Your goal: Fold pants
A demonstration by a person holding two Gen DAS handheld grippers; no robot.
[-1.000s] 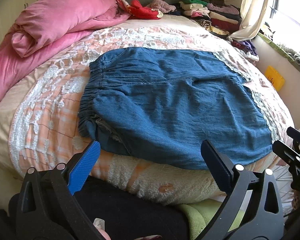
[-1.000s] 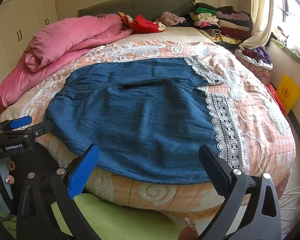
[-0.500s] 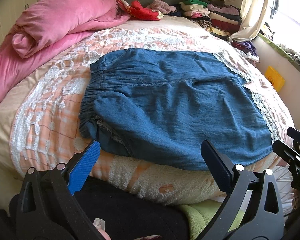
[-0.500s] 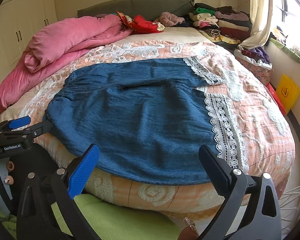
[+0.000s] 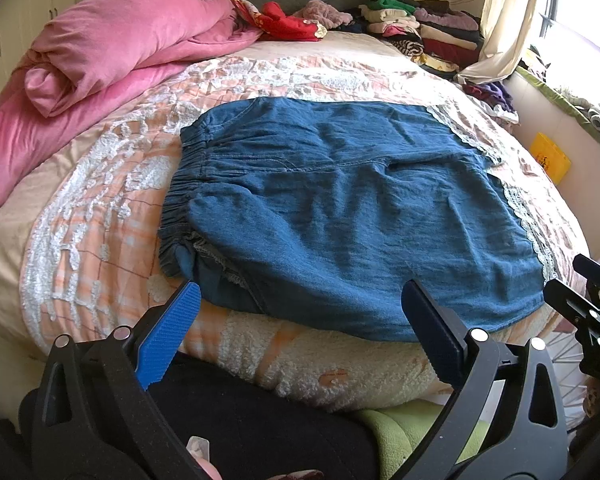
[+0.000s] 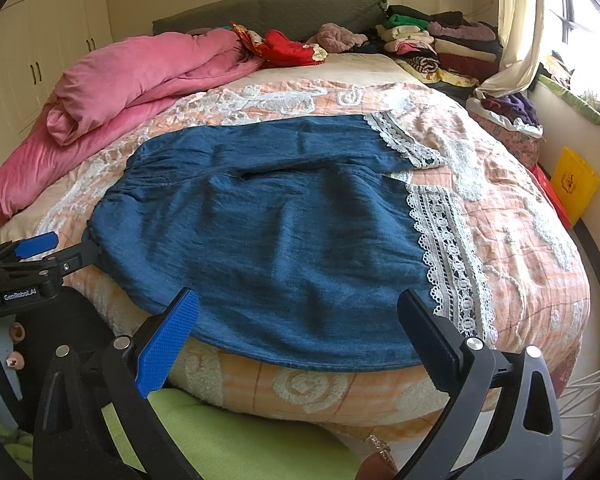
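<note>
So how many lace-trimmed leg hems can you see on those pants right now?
2. On the pants, one lace hem lies at the far right; the other lace hem is nearer, on the right edge. Both grippers hang open, short of the fabric.

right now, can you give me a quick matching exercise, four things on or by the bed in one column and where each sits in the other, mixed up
Things:
1. blue pants
2. pink duvet
3. red garment
4. yellow box

Places:
A. bunched along the bed's left side
B. on the floor right of the bed
C. spread flat in the middle of the bedspread
D. at the far end, by the headboard

Pairs: 1-C, 2-A, 3-D, 4-B

Both the left tongs and the right tongs are open at the near edge, holding nothing.
</note>
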